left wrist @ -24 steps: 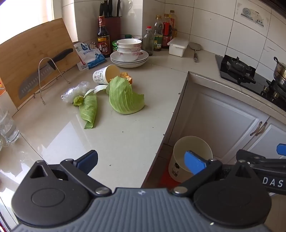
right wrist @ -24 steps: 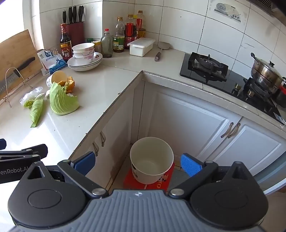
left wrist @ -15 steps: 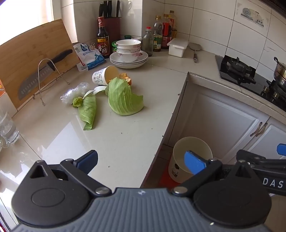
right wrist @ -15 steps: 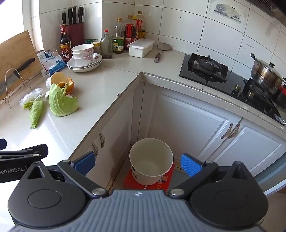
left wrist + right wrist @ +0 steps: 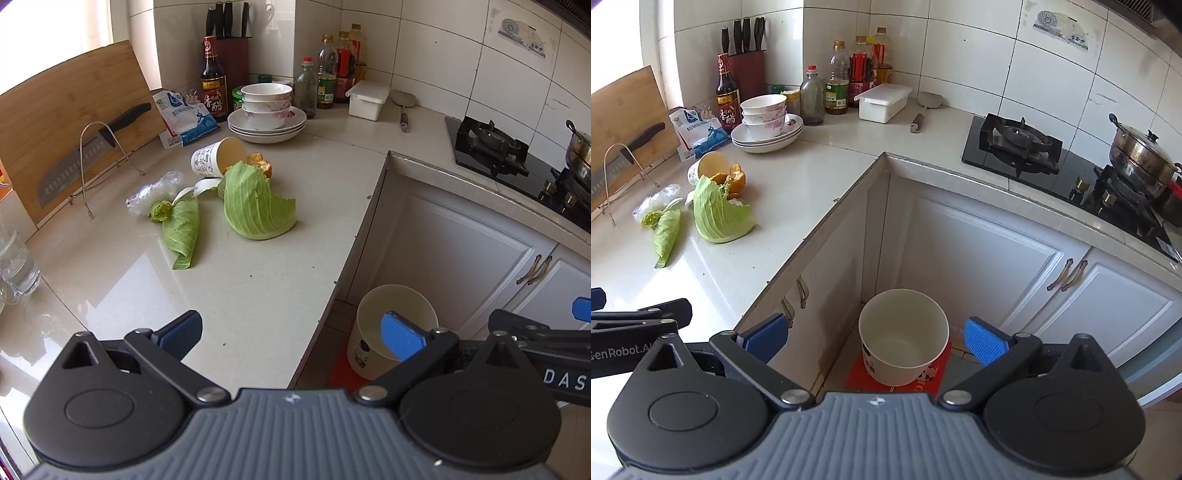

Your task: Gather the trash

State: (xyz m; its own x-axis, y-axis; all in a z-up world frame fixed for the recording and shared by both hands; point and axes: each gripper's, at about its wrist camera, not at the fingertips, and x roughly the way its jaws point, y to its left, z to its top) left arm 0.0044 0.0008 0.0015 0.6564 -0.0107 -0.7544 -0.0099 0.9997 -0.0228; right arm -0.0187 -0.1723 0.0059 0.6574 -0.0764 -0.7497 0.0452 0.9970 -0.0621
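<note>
Trash sits in a loose cluster on the pale countertop [image 5: 258,295], back-left of its middle: big curled cabbage leaf [image 5: 258,206], pale green, ragged at one edge; a narrower rolled cabbage leaf [image 5: 183,229] just left of it w/ a small crumpled green wad [image 5: 160,211] at its top end; crumpled clear plastic wrap [image 5: 155,190] touching that wad; paper cup [image 5: 218,157] tipped on its side, mouth toward the big leaf; orange peel [image 5: 260,164] between cup and leaf, partly hidden behind the leaf.

White bin [image 5: 903,336] stands on the floor on a red mat [image 5: 934,373], tucked in the inner corner of the L-shaped cabinets, below the counter edge, empty as far as can be seen.

Left gripper [image 5: 291,330] hovers over the near counter edge, jaws spread wide, nothing between them. Right gripper [image 5: 875,338] hangs above the bin, also spread wide and empty.

Counter betw. the left gripper and the leaves is bare except specks. Behind the trash: stacked bowls on plates [image 5: 266,110], blue-white bag [image 5: 186,120], sauce bottles [image 5: 214,79], cutting board [image 5: 66,114] w/ a knife [image 5: 92,151] leaning on a wire rack. Drinking glass [image 5: 16,266] at far left edge. Gas hob [image 5: 1019,146] and steel pot [image 5: 1141,158] off to the right, well apart from the trash
</note>
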